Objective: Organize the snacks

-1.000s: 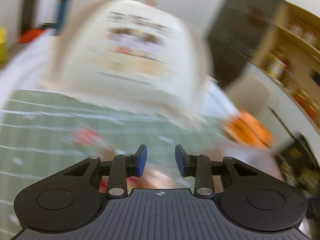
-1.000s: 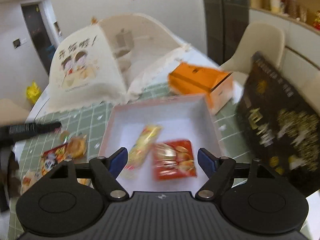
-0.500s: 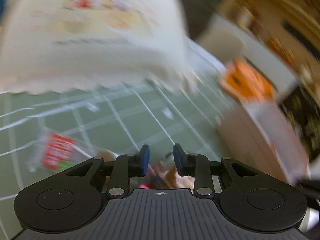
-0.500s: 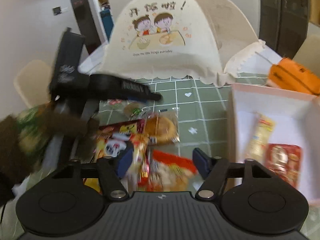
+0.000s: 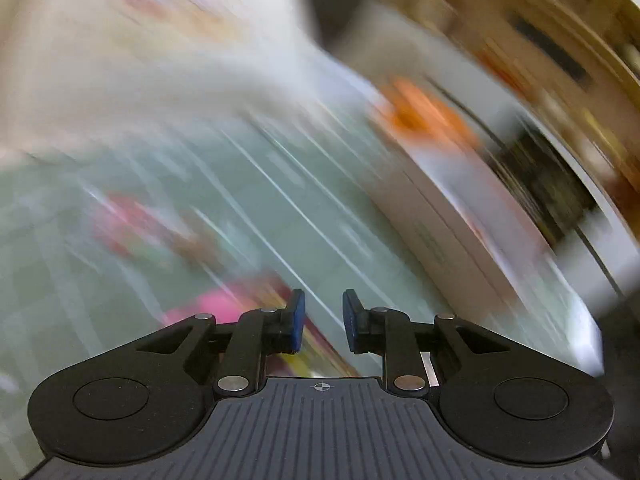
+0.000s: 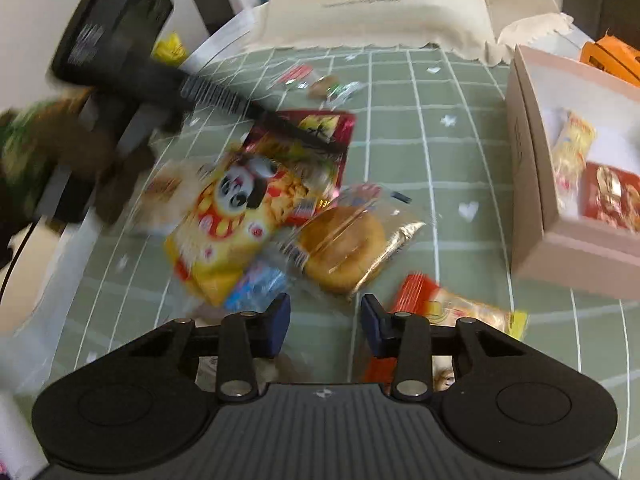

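Note:
In the right wrist view a heap of snacks lies on the green checked cloth: a yellow panda bag point(image 6: 236, 216), a wrapped round cake point(image 6: 344, 248), a dark red packet point(image 6: 308, 140) and an orange-red packet point(image 6: 452, 308). My right gripper point(image 6: 325, 322) is open and empty just above the cloth, in front of the cake. A pink box point(image 6: 532, 216) at right holds a yellow stick pack point(image 6: 572, 156) and a red packet point(image 6: 612, 196). The left gripper's black body point(image 6: 120, 60) hovers over the heap's far left. The left wrist view is badly blurred; my left gripper point(image 5: 323, 322) is narrowly open and empty over pink-wrapped snacks point(image 5: 216, 304).
A cream food-cover tent point(image 6: 376, 4) stands at the back of the table. An orange box point(image 6: 612, 56) sits behind the pink box. Small sweets point(image 6: 324, 84) lie near the tent. The table's left edge point(image 6: 36, 264) is close to the heap.
My right gripper has swung left from over the pink box down to the snack heap, its jaws narrowing. My left gripper has swept fast across the cloth, staying empty.

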`<control>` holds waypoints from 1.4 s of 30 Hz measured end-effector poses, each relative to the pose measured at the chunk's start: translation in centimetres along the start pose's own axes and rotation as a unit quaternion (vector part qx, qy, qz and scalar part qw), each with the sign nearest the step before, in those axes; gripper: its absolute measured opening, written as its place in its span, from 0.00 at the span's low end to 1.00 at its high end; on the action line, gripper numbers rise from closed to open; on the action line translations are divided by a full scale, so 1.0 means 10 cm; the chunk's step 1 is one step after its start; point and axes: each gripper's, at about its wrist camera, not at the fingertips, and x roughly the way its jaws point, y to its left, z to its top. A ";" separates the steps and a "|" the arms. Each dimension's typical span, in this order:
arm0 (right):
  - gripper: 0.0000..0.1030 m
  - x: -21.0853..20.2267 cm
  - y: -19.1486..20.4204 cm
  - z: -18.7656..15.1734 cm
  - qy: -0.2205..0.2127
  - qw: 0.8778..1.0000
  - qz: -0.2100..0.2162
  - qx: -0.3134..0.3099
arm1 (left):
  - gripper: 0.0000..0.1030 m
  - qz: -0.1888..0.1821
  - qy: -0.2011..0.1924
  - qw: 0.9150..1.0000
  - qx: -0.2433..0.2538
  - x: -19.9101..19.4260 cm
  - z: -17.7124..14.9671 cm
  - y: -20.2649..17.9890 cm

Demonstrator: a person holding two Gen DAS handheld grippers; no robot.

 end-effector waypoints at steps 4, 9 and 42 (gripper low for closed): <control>0.44 -0.08 0.01 -0.04 -0.010 1.000 -0.021 0.017 | 0.26 0.140 -0.094 0.985 -0.042 0.20 0.30 0.35; 0.54 -0.22 0.06 -0.11 -0.021 0.999 -0.042 0.012 | 0.23 0.157 -0.028 0.987 -0.009 0.48 0.15 0.36; 0.74 -0.86 -1.01 -0.87 -0.086 0.990 -0.114 -0.021 | 0.23 0.127 -0.046 0.987 -0.092 -1.31 -2.26 -1.54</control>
